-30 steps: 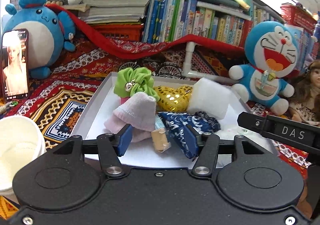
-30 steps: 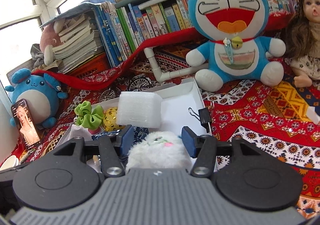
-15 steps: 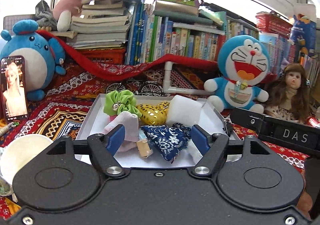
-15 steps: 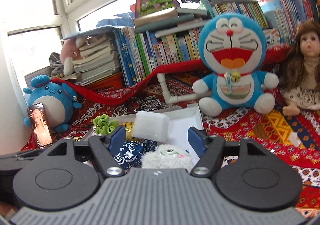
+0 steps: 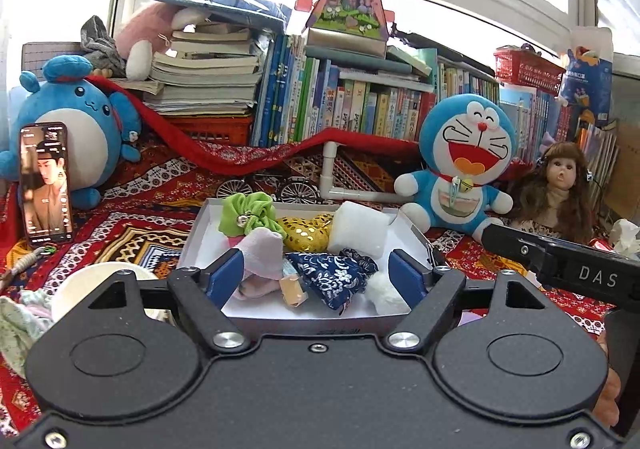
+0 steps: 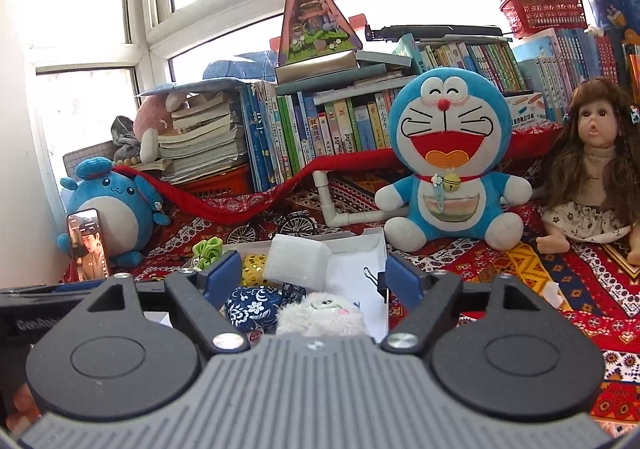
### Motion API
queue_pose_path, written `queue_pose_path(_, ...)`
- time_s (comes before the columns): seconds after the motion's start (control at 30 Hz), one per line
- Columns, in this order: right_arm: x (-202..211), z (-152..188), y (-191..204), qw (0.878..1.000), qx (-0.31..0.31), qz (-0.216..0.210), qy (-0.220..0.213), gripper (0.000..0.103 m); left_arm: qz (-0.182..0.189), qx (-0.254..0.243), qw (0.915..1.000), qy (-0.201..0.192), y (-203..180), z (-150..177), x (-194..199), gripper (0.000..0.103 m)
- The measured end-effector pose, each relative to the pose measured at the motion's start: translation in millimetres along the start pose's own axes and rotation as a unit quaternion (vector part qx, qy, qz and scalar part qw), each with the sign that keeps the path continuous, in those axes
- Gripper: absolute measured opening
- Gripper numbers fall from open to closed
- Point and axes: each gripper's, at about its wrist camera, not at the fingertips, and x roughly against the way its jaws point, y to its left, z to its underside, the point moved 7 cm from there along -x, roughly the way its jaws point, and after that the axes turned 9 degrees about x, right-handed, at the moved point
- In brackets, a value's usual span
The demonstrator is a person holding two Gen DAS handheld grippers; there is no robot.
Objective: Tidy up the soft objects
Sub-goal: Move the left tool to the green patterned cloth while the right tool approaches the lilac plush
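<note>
A white tray on the patterned cloth holds soft things: a green scrunchie, a gold sequin pouch, a white foam block, a pink cloth, a blue floral pouch and a white fluffy toy. My left gripper is open and empty above the tray's near edge. My right gripper is open and empty, hovering over the fluffy toy, the blue pouch and the foam block.
A Doraemon plush, a doll, a blue plush and a propped phone ring the tray. Books line the back. A white bowl sits near left. A binder clip lies in the tray.
Both grippers have opened wider and pulled back and up from the tray. The fluffy toy now lies free in the tray below the right gripper.
</note>
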Motion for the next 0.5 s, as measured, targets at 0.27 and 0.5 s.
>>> queue_pose_path(0.27, 14.0, 7.7, 2.9, 1.0, 0.018, 0.003, -0.002, 0.094, -0.014, -0.003, 0.9996, -0.023, 22.1, -1.1, 29.7, 0.079)
queue_pose_path(0.5, 23.1, 17.5, 1.9, 1.0, 0.029, 0.009, 0.0, 0.098, -0.062, -0.013, 0.9958, -0.065, 58.5, 3.2, 69.6, 0.081)
